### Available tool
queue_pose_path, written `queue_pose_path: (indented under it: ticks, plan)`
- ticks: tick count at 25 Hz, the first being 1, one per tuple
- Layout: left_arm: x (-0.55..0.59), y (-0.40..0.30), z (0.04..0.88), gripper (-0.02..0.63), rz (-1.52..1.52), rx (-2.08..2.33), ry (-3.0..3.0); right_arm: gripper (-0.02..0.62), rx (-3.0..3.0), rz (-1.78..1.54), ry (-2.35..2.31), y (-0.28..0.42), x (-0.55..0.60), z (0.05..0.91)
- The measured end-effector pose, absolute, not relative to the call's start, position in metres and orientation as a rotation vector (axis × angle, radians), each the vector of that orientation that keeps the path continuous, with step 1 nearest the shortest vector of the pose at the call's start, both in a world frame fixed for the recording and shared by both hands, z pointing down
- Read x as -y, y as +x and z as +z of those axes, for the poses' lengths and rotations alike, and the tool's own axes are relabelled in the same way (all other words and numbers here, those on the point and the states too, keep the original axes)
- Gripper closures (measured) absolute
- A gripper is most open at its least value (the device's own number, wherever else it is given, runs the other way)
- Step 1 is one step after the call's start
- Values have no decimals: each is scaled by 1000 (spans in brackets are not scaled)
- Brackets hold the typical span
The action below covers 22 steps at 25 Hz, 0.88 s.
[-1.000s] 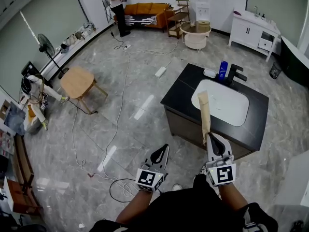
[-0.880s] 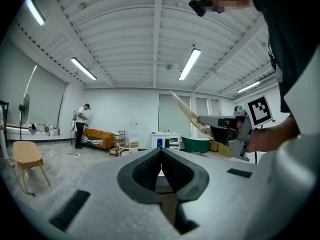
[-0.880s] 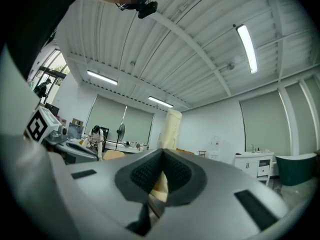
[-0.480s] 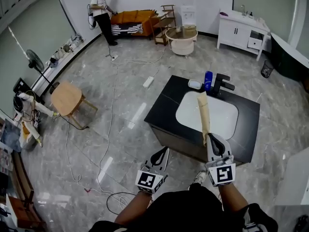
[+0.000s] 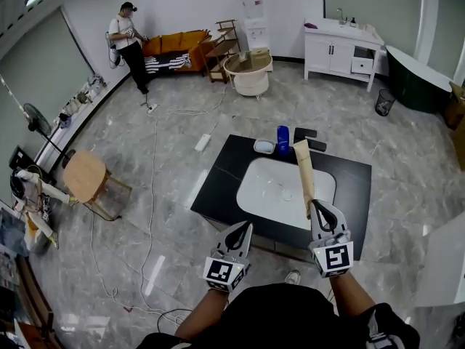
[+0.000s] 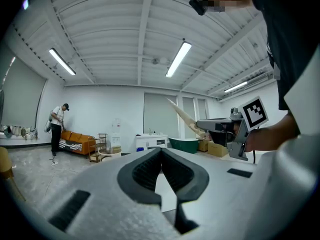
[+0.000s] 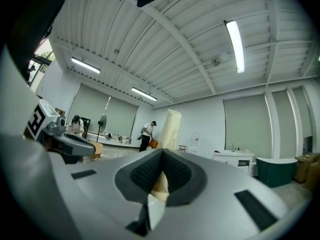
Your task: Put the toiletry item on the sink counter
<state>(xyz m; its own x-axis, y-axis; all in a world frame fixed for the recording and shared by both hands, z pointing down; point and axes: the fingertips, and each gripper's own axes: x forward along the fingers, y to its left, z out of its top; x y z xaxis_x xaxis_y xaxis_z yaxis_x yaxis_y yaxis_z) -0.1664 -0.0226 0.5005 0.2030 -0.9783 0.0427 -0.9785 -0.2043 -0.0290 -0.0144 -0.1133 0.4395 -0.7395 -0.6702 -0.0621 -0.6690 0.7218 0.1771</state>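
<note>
A long beige toiletry tube (image 5: pixel 303 174) sticks up and forward from my right gripper (image 5: pixel 317 208), which is shut on its lower end. In the right gripper view the tube (image 7: pixel 170 128) rises from between the closed pads. The tube hangs over the white basin (image 5: pixel 280 195) of the black sink counter (image 5: pixel 215 195), just ahead of me. My left gripper (image 5: pixel 242 231) is held low, before the counter's near edge, shut with nothing in it; its pads (image 6: pixel 150 170) meet at the tips. From the left gripper view the tube (image 6: pixel 183 115) shows to the right.
On the counter's far side stand a blue bottle (image 5: pixel 282 141), a small dish (image 5: pixel 264 147) and a black faucet (image 5: pixel 309 138). Cables (image 5: pixel 154 166) trail over the floor at left, near a wooden chair (image 5: pixel 86 177). A person (image 5: pixel 129 43) stands by the far sofa.
The sink counter has come closer and more under the grippers as I walked toward it. Both grippers keep their pose, the right one still holding the tube.
</note>
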Motion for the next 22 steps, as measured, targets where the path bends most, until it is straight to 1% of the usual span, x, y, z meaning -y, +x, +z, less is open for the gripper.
queue_pose_path:
  ticks: [5, 12, 22]
  plan:
    - [68, -151, 500, 597, 59, 1960, 2437, 589, 2882, -272, 1173, 11, 153, 444]
    - [97, -142, 501, 597, 22, 1959, 2429, 589, 2830, -223, 1250, 44, 180, 455]
    - [136, -146, 518, 597, 46, 1853, 2459, 588, 2724, -168, 1373, 61, 203, 473]
